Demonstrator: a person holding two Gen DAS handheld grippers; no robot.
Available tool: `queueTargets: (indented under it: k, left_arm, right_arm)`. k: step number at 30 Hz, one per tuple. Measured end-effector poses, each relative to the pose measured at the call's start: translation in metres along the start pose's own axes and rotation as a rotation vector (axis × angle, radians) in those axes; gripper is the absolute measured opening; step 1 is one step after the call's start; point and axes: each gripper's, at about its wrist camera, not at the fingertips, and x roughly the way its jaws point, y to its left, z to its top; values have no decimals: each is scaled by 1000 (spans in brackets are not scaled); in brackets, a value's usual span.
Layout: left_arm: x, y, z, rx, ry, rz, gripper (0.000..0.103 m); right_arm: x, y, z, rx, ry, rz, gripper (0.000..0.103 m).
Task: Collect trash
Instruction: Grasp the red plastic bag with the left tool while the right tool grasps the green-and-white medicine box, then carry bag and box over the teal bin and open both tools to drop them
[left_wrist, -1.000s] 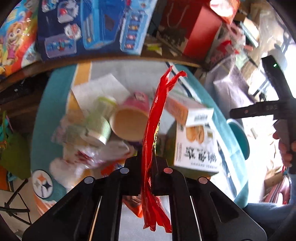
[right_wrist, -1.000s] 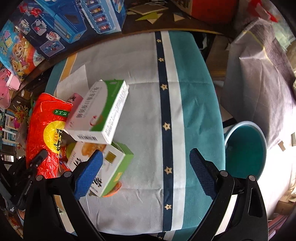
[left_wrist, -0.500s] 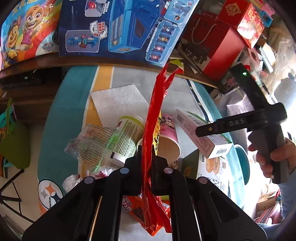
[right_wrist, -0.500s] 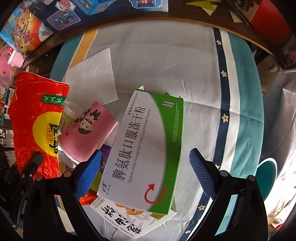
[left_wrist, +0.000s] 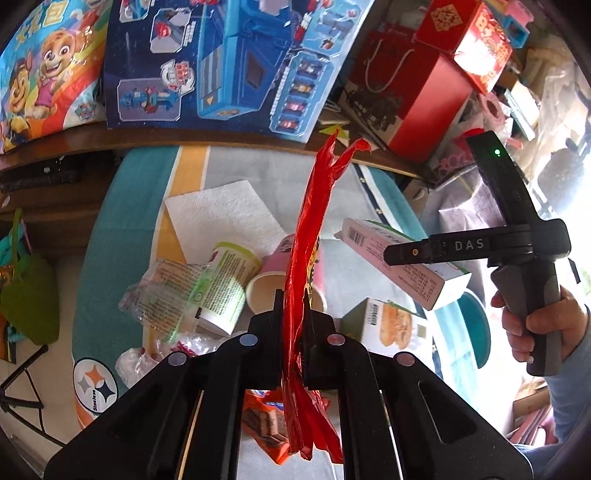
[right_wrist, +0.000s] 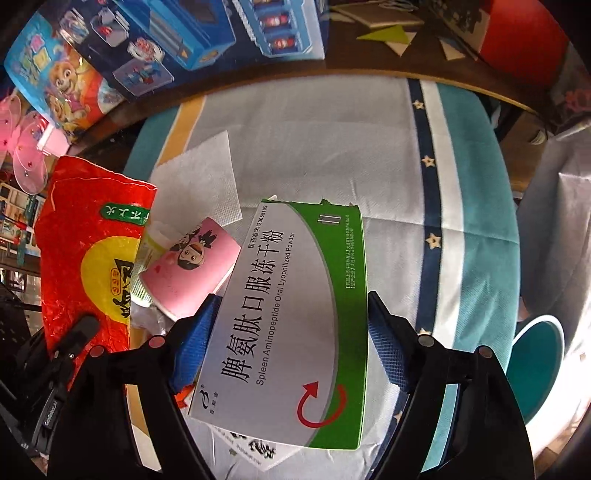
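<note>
The left gripper (left_wrist: 293, 310) is clamped tight on a crinkled red plastic snack bag (left_wrist: 308, 236), which stands up edge-on between its black fingers above the striped tablecloth (right_wrist: 332, 147). The right gripper (right_wrist: 291, 343) is closing around a white-and-green cardboard medicine box (right_wrist: 291, 306); the box sits squarely between its blue pads (right_wrist: 388, 354), which meet its two long sides. Beneath and beside the box lie a pink paper cup (right_wrist: 192, 266), a white paper napkin (right_wrist: 201, 181) and a second printed carton (left_wrist: 388, 325).
</note>
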Motion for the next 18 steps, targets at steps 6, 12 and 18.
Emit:
queueTargets:
  k: [6, 12, 18]
  left_arm:
    - [-12, -31, -3, 37, 4, -24, 7]
    - [-9, -80, -8, 106, 33, -66, 7]
    - [10, -145, -16, 183, 82, -128, 7]
  right_arm:
    - [-34, -26, -26, 37, -61, 50, 75]
    - [-69, -75, -64, 129, -125, 99, 75]
    - [-105, -147, -112, 242, -203, 105, 75]
